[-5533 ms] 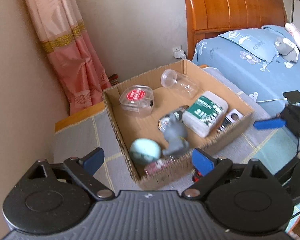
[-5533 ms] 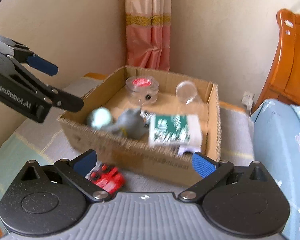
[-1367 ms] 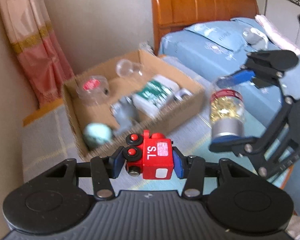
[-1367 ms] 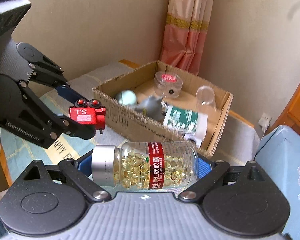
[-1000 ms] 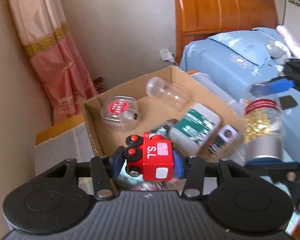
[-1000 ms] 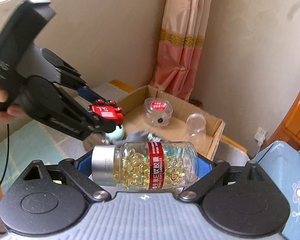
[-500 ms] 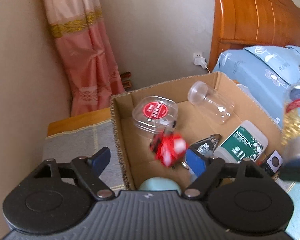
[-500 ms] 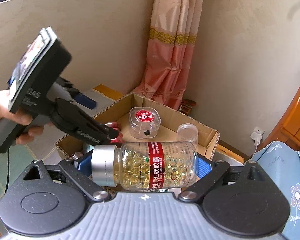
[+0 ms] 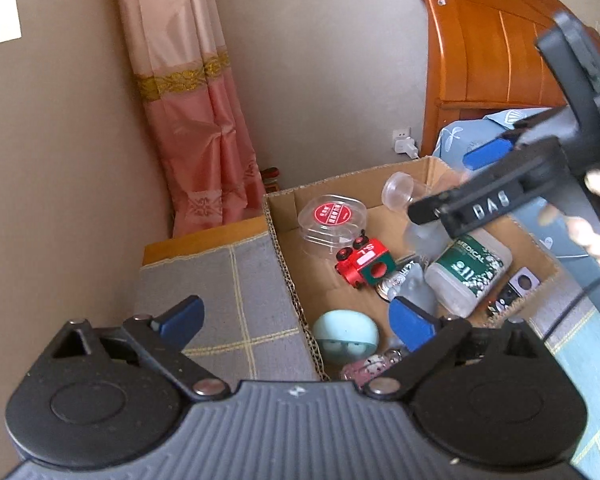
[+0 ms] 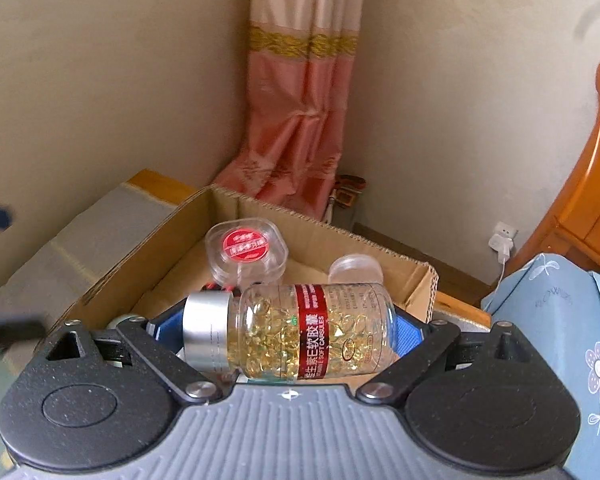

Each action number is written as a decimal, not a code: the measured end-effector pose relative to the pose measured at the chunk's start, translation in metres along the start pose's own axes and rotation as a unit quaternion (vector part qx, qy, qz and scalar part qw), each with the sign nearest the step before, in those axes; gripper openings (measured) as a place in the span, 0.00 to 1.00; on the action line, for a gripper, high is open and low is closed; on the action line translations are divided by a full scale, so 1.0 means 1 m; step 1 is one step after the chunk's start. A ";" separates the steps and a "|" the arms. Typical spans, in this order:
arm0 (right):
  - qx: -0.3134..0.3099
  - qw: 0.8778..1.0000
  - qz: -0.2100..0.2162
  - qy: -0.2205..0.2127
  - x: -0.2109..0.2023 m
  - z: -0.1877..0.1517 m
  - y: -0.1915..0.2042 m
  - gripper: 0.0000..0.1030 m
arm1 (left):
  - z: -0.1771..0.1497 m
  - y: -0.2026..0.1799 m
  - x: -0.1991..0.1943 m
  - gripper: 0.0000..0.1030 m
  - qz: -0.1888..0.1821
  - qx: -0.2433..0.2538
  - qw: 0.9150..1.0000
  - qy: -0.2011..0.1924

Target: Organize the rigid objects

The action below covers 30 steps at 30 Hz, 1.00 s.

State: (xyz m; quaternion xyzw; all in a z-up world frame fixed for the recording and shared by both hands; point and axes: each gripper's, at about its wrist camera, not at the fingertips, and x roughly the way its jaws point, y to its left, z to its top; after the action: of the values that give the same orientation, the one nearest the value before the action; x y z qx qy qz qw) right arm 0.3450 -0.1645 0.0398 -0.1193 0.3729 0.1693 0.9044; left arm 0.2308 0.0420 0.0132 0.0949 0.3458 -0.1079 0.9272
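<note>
My left gripper [image 9: 296, 318] hangs over the near left edge of the cardboard box [image 9: 276, 232]. Its jaws are opening and nothing is between them. The red toy train [image 9: 362, 262] lies on its side inside the box, beside a round clear case with a red label [image 9: 332, 220]. My right gripper [image 10: 288, 328] is shut on a clear capsule bottle [image 10: 340, 332] with a silver cap, held sideways above the box [image 10: 340, 236]. In the left wrist view the right gripper [image 9: 452, 184] reaches over the box from the right.
The box also holds a clear jar [image 9: 400, 190], a white-and-green medical bottle [image 9: 468, 272], a teal egg-shaped toy [image 9: 346, 332] and a grey toy [image 9: 414, 292]. A grey checked cloth [image 9: 220, 280] covers the surface at left. A pink curtain [image 9: 188, 120] and a wooden headboard [image 9: 492, 48] stand behind.
My left gripper has opened and the red train has dropped from it into the box. My right gripper has carried the capsule bottle closer, over the box.
</note>
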 end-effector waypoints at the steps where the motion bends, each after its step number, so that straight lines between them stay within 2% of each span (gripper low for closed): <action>1: 0.006 1.000 0.005 -0.002 -0.002 0.000 0.000 0.98 | -0.001 -0.001 -0.002 0.96 0.002 0.002 1.000 -0.002; 6: 0.005 1.000 -0.006 -0.020 -0.026 -0.002 0.002 1.00 | -0.007 -0.007 -0.013 0.96 -0.008 0.005 1.000 -0.018; 10: 0.031 0.999 -0.011 -0.017 -0.050 -0.009 0.001 1.00 | -0.013 -0.011 -0.024 0.96 -0.020 -0.008 0.999 -0.025; 14: 0.055 0.998 -0.029 -0.002 -0.074 -0.023 0.006 1.00 | -0.020 -0.016 -0.037 0.97 -0.014 -0.021 0.999 -0.026; 20: 0.078 0.994 -0.075 0.006 -0.105 -0.065 0.022 1.00 | -0.039 -0.031 -0.056 0.97 0.012 -0.043 0.999 -0.023; 23: 0.112 0.990 -0.081 0.015 -0.114 -0.093 0.030 1.00 | -0.051 -0.044 -0.063 0.97 0.038 -0.048 0.998 -0.013; 26: 0.147 0.985 -0.085 0.024 -0.121 -0.121 0.041 1.00 | -0.062 -0.061 -0.068 0.97 0.060 -0.051 0.997 0.014; 30: 0.175 0.980 -0.091 0.028 -0.135 -0.151 0.054 1.00 | -0.071 -0.072 -0.080 0.96 0.060 -0.058 0.996 0.023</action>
State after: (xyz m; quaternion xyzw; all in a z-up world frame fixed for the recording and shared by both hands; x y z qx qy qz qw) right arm 0.1387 -0.1959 0.0269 0.0024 0.4098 0.0152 0.9120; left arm 0.1085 0.0011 0.0065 0.0640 0.3665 -0.0296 0.9277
